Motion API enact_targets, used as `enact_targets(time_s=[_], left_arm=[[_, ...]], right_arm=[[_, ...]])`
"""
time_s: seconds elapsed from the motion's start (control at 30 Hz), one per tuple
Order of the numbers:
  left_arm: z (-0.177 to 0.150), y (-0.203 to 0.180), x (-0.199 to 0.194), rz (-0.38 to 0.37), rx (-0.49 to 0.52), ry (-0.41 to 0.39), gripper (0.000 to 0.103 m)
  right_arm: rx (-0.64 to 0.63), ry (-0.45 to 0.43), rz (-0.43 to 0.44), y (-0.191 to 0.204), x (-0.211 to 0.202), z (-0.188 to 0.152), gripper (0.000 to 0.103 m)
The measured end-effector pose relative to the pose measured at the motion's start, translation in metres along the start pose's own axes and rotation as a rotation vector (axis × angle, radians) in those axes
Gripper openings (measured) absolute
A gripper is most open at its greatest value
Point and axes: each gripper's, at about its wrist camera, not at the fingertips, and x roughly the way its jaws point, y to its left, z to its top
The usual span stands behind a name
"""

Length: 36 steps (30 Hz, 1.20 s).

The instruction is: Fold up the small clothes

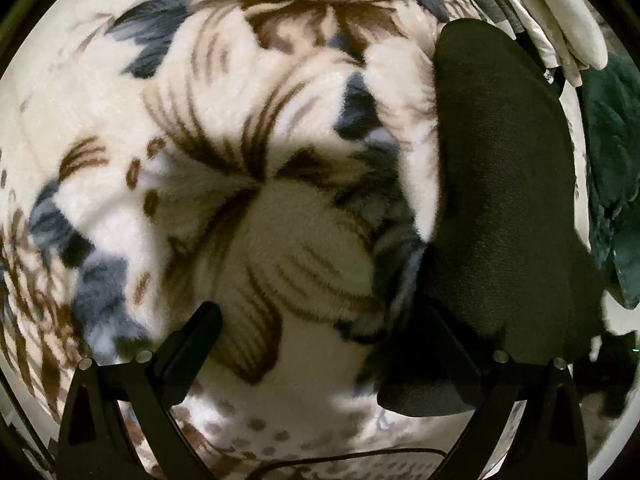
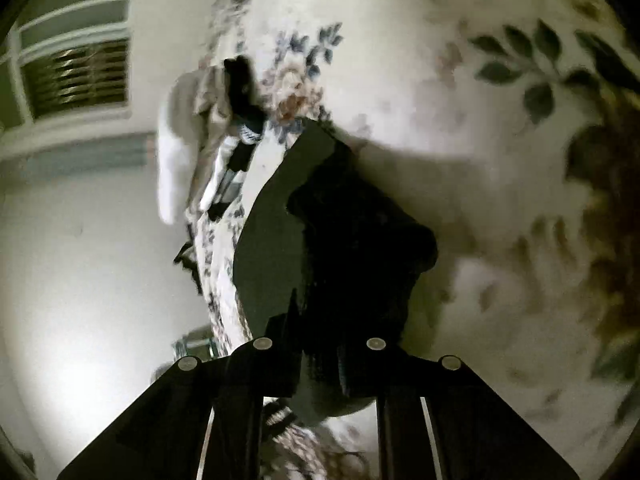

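A small dark garment (image 1: 500,184) lies on a fleecy floral blanket (image 1: 224,128), along the right of the left wrist view. My left gripper (image 1: 324,332) is open just above the blanket; its right finger (image 1: 448,344) touches the garment's near edge, its left finger (image 1: 192,344) is over bare blanket. In the right wrist view my right gripper (image 2: 320,340) is shut on the same dark garment (image 2: 344,224), which hangs bunched from the fingers above the blanket (image 2: 480,128).
A pile of white and beige clothes (image 2: 188,148) with dark pieces lies at the bed's edge. White folded fabric (image 1: 560,20) and a dark green cloth (image 1: 612,168) are at the far right. A wall and a window (image 2: 76,76) lie beyond the bed.
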Motion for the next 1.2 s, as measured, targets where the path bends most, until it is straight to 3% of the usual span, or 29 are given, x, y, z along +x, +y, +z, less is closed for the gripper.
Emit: enact_targets(time_s=[0.03,0.07,0.13,0.2,0.23,0.3,0.47,0.57,0.67,0.93,0.97,1.0,1.03,1.1,1.2], left_arm=[[0.0,0.002,-0.001,-0.007,-0.002,-0.002,0.102],[0.0,0.005,-0.004,-0.014,-0.005,-0.003,0.102],[0.0,0.007,-0.015,-0.033,-0.015,-0.009,0.102],[0.003,0.007,-0.022,-0.071,-0.006,-0.025,0.102],[0.005,0.006,-0.029,-0.094,0.006,-0.04,0.102],[0.011,0.003,-0.039,-0.166,0.029,-0.068,0.103],[0.035,0.002,-0.024,-0.332,-0.004,-0.056,0.103],[0.051,-0.005,-0.002,-0.366,-0.004,-0.025,0.103],[0.06,-0.015,0.005,-0.324,0.037,-0.023,0.103],[0.057,-0.04,-0.003,-0.3,0.128,-0.104,0.101],[0.057,-0.046,-0.005,-0.293,0.161,-0.119,0.077],[0.06,-0.052,-0.002,-0.271,0.186,-0.118,0.046],[0.062,-0.057,-0.001,-0.287,0.202,-0.106,0.037],[0.065,-0.056,-0.005,-0.3,0.194,-0.107,0.026],[0.066,-0.053,-0.016,-0.315,0.202,-0.104,0.023]], right_arm=[[0.033,0.061,-0.11,-0.022,0.01,0.006,0.017],[0.083,0.116,-0.154,-0.042,0.016,0.01,0.02],[0.135,0.116,-0.095,-0.051,0.01,0.011,0.027],[0.1,0.084,-0.129,-0.038,-0.003,0.009,0.048],[0.094,0.051,-0.13,-0.034,-0.012,0.008,0.053],[0.125,0.021,-0.085,-0.036,-0.021,0.003,0.071],[0.2,0.114,0.018,-0.052,0.022,-0.003,0.078],[0.186,0.113,0.06,-0.045,0.05,0.0,0.087],[0.163,0.123,0.148,-0.032,0.07,0.005,0.087],[0.129,0.114,0.14,-0.013,0.092,0.001,0.084],[0.133,0.105,0.13,-0.013,0.091,-0.001,0.071],[0.131,0.097,0.104,-0.013,0.09,-0.003,0.046],[0.122,0.088,0.086,-0.012,0.09,-0.004,0.036],[0.104,0.058,0.059,-0.011,0.083,-0.007,0.03],[0.071,0.017,0.027,0.006,0.072,-0.015,0.027]])
